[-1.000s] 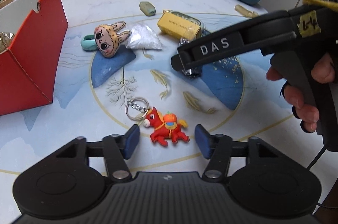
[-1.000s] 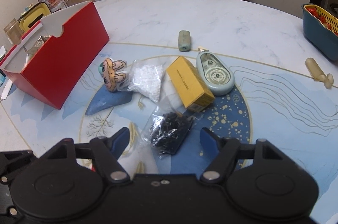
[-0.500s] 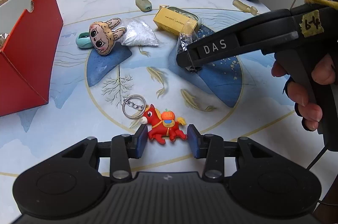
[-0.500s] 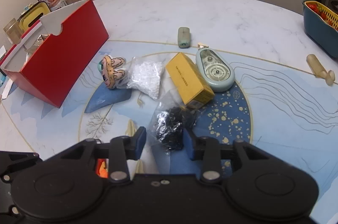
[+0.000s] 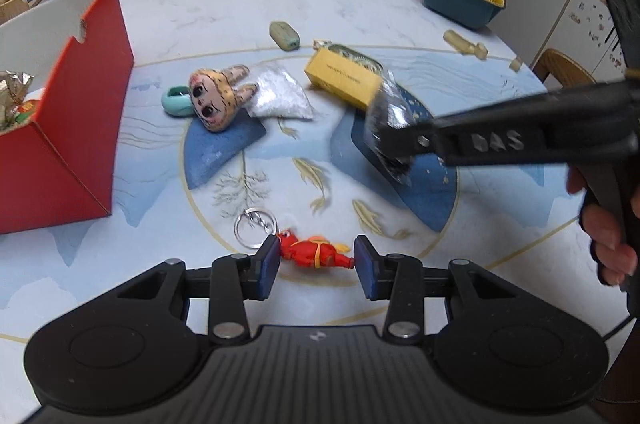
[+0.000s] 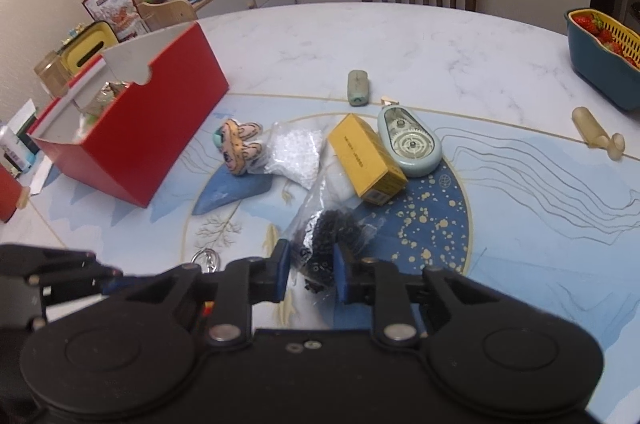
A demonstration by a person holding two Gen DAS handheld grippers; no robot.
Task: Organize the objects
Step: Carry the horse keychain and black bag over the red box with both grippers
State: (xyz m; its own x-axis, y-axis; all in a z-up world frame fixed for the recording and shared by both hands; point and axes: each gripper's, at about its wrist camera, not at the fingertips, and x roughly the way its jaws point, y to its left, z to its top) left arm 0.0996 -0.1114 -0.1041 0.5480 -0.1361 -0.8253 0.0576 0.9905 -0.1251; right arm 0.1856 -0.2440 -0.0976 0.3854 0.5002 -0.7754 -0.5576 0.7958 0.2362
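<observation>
Two things are now in the grip at once, where a second ago both lay free between wide-open jaws: the red horse keychain (image 5: 314, 253) and the clear bag of small black parts (image 6: 330, 238). The left gripper (image 5: 315, 262) has drawn its blue pads in onto the head and tail of the horse, which lies low on the bench (image 5: 208, 20) with its steel ring (image 5: 255, 227) trailing up and to the left; the toy has rolled onto its side under the squeeze. The right gripper (image 6: 308, 270) is closing on the bag, pads already pinching the crinkled plastic. In the left view the bag hangs blurred from the fingertips, tilted, over the blue patch of the bench pattern, so it looks to be coming up. Both picks therefore seem made, and what probably remains for these two is the carry to the red box (image 6: 160, 128), open-topped at the left with wrappers inside. Between box and grippers lie the bunny-faced plush (image 5: 218, 96), a bag of white beads (image 6: 294, 154), a yellow carton (image 6: 364, 160) and a pale green tape dispenser (image 6: 408, 140), all untouched.
</observation>
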